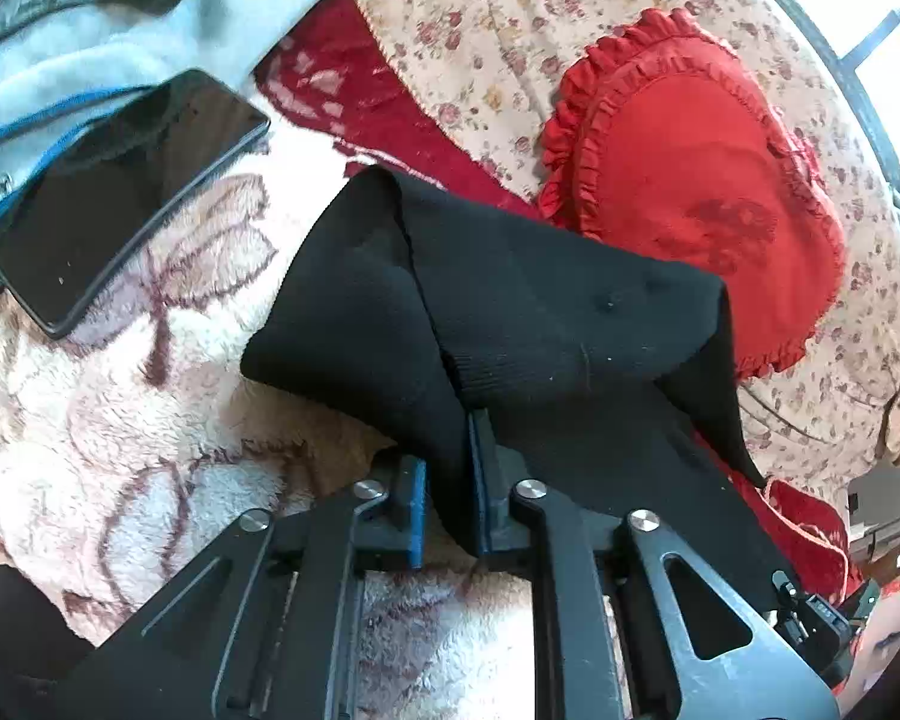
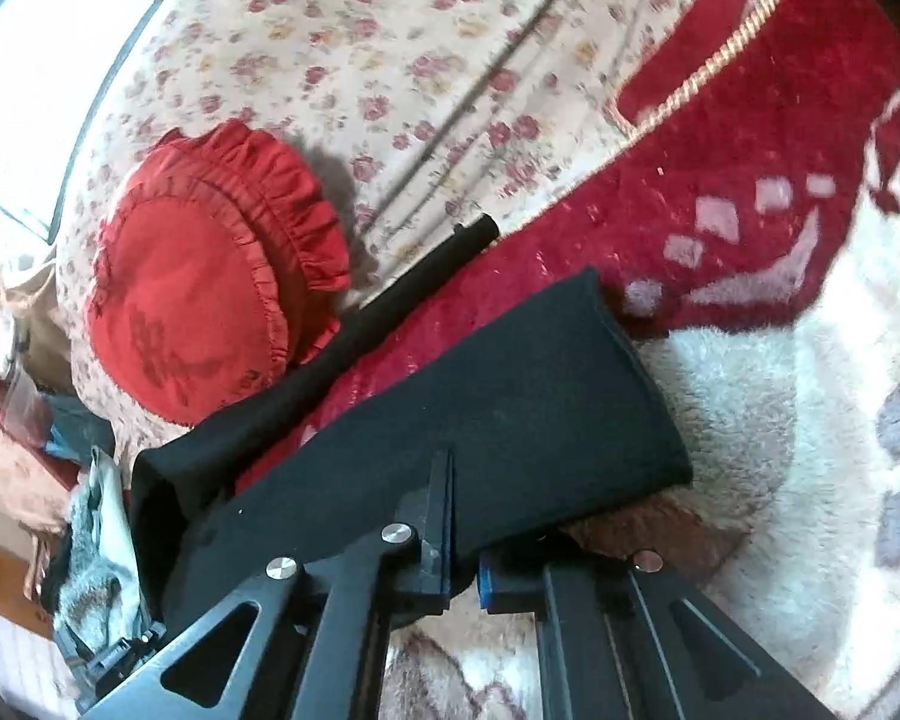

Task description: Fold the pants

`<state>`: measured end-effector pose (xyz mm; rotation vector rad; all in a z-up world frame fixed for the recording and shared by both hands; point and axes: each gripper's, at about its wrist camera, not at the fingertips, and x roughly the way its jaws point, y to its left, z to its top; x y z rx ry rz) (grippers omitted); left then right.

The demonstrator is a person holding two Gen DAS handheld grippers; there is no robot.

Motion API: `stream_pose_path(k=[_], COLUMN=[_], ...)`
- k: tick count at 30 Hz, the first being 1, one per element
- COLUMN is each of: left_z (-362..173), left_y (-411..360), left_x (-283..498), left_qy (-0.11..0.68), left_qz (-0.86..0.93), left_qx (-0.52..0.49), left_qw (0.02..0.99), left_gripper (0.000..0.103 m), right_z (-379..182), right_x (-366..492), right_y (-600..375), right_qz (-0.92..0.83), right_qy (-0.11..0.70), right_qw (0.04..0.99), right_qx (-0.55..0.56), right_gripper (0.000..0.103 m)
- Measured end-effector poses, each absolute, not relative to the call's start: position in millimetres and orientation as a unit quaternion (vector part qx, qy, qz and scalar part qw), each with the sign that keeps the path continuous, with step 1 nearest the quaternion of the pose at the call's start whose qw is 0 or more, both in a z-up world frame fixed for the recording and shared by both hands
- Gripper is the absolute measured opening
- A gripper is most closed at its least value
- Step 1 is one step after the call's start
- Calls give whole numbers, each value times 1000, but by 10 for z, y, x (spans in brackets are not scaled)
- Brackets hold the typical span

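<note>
The black pants (image 1: 540,312) lie bunched on a fleece blanket, with folds rising toward the camera. My left gripper (image 1: 448,489) is shut on a fold of them, and dark cloth fills the narrow gap between its blue pads (image 1: 417,507). In the right wrist view the pants (image 2: 510,396) spread out as a broad flat panel. A narrow black part (image 2: 390,312) runs up toward a red cushion. My right gripper (image 2: 465,558) is shut on the panel's near edge, and the cloth drapes over its left finger (image 2: 441,510).
A dark phone (image 1: 120,192) lies on the blanket (image 1: 120,420) at the left, beside a pale blue garment (image 1: 60,60). A frilled red cushion (image 1: 690,198) (image 2: 198,282) rests on a floral sheet (image 1: 498,30) behind the pants. Piled clothes (image 2: 90,540) sit at the bed's edge.
</note>
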<state>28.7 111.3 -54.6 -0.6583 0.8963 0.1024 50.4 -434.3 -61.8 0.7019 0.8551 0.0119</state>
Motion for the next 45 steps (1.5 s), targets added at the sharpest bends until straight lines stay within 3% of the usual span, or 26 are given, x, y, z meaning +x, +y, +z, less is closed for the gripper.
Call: stream_pose_path(k=[12, 19, 21, 32, 34, 36, 38, 45], left_z=[-72, -506, -577, -153, -97, -67, -43, -132], left_y=[1067, 1035, 1039, 1086, 1057, 1005, 946, 510], left_x=[-156, -327, -330, -625, -631, -620, -589, -396], left_qy=[401, 468, 480, 461, 459, 455, 449, 466], left_qz=[2, 15, 17, 48, 45, 34, 29, -24], left_qx=[-294, -270, -265, -180, -173, -178, -184, -191], left_qw=[867, 841, 836, 868, 870, 872, 874, 864], left_gripper=[8, 9, 13, 16, 21, 41, 52, 55], right_z=[-16, -430, -570, 4, 75, 74, 9, -303], right_x=[-43, -189, -177, -257, -175, -61, 29, 458], right_y=[-4473, -4564, -4568, -4595, -4337, -4011, -3742, -2793], right_qz=[31, 0, -31, -59, 2, 65, 108, 186], right_qy=[378, 474, 510, 456, 447, 447, 449, 472], right_qw=[866, 827, 816, 863, 873, 872, 866, 849], right_qx=[325, 303, 272, 210, 198, 189, 190, 149], right_gripper=[4, 5, 12, 17, 17, 17, 17, 19])
